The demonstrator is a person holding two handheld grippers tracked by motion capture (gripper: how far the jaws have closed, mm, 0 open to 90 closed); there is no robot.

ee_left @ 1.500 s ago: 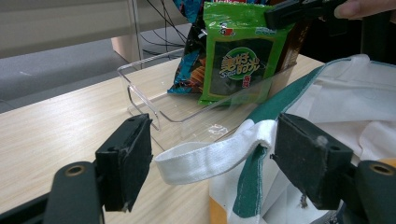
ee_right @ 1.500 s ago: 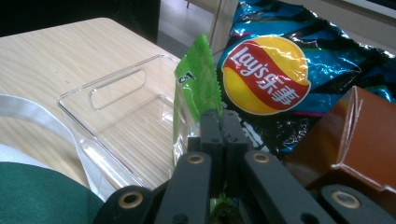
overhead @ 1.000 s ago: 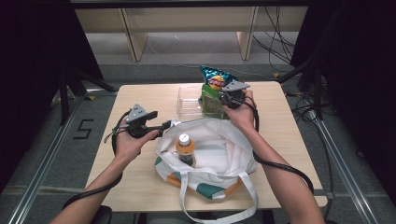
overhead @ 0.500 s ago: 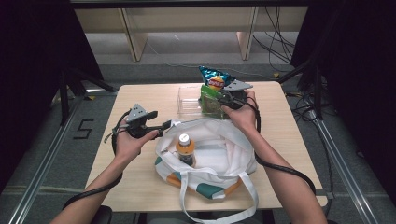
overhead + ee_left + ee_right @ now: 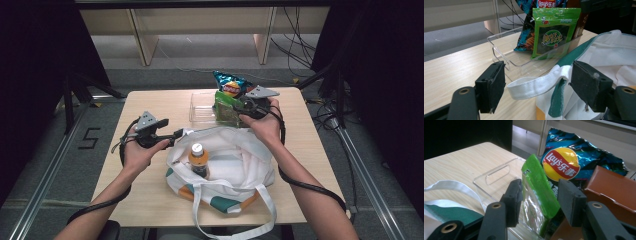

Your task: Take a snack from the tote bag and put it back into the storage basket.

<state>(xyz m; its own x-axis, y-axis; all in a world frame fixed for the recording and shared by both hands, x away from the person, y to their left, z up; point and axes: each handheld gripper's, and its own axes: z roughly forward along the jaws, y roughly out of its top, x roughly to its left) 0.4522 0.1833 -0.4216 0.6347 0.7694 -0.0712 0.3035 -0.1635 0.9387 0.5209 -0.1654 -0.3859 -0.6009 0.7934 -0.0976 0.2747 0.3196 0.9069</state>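
Clearly packing in hand. Tote bag (image 5: 225,160) lies mid-table, mouth up, bottle (image 5: 198,159) already standing inside. Left gripper (image 5: 537,85), jaws wide, straddles bag's white handle strap (image 5: 534,84) without pinching, likely to keep mouth spread. Beyond bag, clear tray (image 5: 202,107) props snacks upright for easy pinching. Right gripper (image 5: 539,202), jaws just opening, part-wide, brackets green seaweed packet (image 5: 537,195), not clamped; chips bag (image 5: 564,165) behind.
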